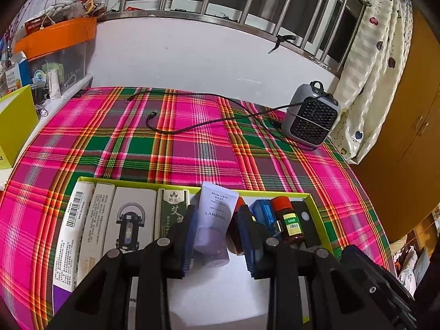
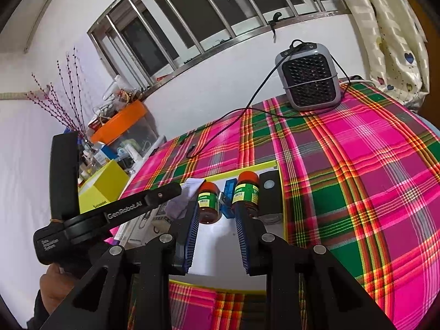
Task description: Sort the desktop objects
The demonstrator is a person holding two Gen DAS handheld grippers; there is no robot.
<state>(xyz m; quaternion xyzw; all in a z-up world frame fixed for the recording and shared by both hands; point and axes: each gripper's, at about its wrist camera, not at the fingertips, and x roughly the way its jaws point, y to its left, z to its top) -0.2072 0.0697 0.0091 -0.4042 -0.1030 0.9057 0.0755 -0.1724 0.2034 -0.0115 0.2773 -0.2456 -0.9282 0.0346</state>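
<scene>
"Honestly, what worries you most from where you're sitting?"

"My left tool (image 1: 217,207). Its jaws are apart around the white tube (image 1: 214,214), which stands cap-down and leaning inside the tray (image 1: 165,184), near the middle. One pad looks close against the tube; on the other side I can see a gap. If I pull back crooked, that near pad could drag the tube over."

"Onto what?"

"Onto the brown bottle (image 1: 233,236) right behind it, I'd judge, or against the row of boxes (image 1: 123,220) packed along the tray's left half. The tube is soft and top-heavy that way up, so it probably won't stay standing by itself."

"And the right side?"

"My right tool (image 2: 217,205) is also parted and holding nothing; I see bare tray floor between the pads. The trouble is crowding: a red-capped bottle (image 2: 209,202) sits at its tips, and I can't tell whether it's between them or just beyond. A second bottle (image 2: 247,189), a blue box (image 2: 228,189) and a black gadget (image 2: 271,192) stand just beside it."

"So a nudge forward topples something?"

"Likely. Those bottles are narrow and tall. And both tools hang over the same tray on the bench (image 1: 165,143), so they could knock each other."
</scene>
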